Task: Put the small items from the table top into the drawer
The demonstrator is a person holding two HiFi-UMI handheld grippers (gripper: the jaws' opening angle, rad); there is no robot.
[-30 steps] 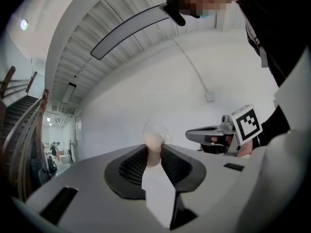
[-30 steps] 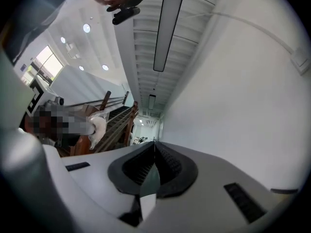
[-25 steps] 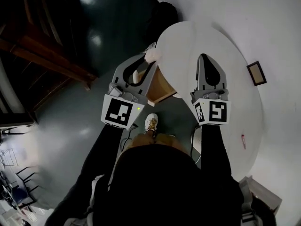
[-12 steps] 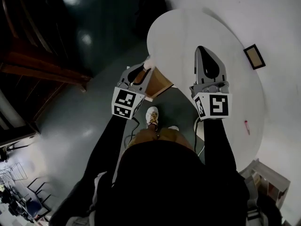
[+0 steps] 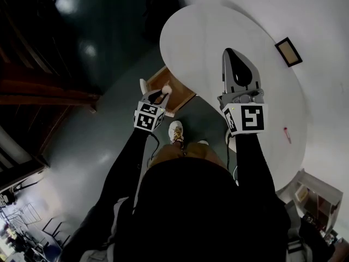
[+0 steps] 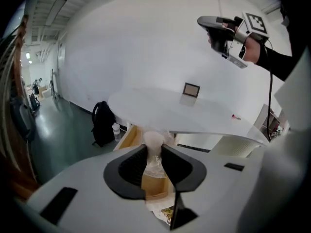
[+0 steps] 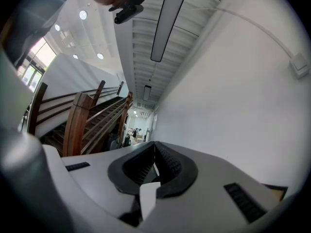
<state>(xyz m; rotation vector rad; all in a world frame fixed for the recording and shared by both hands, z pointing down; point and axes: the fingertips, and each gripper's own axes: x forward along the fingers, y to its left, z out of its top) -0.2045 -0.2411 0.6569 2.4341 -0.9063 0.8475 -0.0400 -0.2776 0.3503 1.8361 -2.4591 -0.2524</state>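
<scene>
**Holding a small thing over the open drawer**

The left gripper (image 6: 154, 153) points down at the wooden drawer (image 5: 182, 93), which sticks out from under the left edge of the round white table (image 5: 218, 31). Its jaws are closed on a small pale item (image 6: 154, 143) that looks like clear, crinkly wrap with a whitish top. The item sits right between the pads, over the drawer's open box, so I think it is about to be dropped in.

The right gripper (image 5: 230, 54) is held up over the table, well apart from the drawer. Its jaws are pressed together with nothing in them.

Two more small things lie on the table: a little dark frame (image 5: 288, 52) at the far right, and a tiny red thing (image 5: 286, 135) near the right edge.

What could go wrong? If the jaws let go while the item is above the drawer's wall, it could bounce out and land on the floor. The wrap looks soft, so it might cling to a pad and not drop. The table edge hangs close over the drawer, so the left gripper could bump it when going lower.
</scene>
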